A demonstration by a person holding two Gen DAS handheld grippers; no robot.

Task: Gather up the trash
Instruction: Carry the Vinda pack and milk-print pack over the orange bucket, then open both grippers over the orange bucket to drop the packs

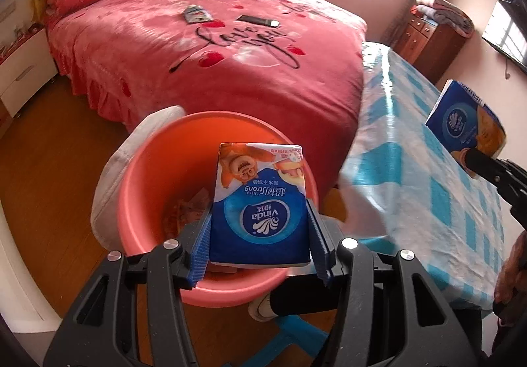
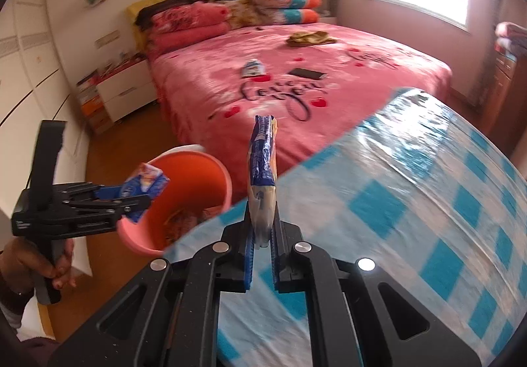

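Over the orange bin (image 1: 138,176), near the bed (image 1: 204,70), the left tool (image 1: 260,235) is pinching a tissue pack (image 1: 260,202) by its sides; light, soft, slick film. Over the tabletop (image 2: 411,202), the right tool (image 2: 262,255) is squeezing a flattened wrapper (image 2: 263,162) by its end, limp and probably near weightless.

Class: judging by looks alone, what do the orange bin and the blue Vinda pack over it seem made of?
Orange bin: probably moulded plastic, smooth, slightly glossy, with a seamless rolled rim. Blue Vinda pack: likely thin printed plastic film, shiny, slightly creased, in the left tool.
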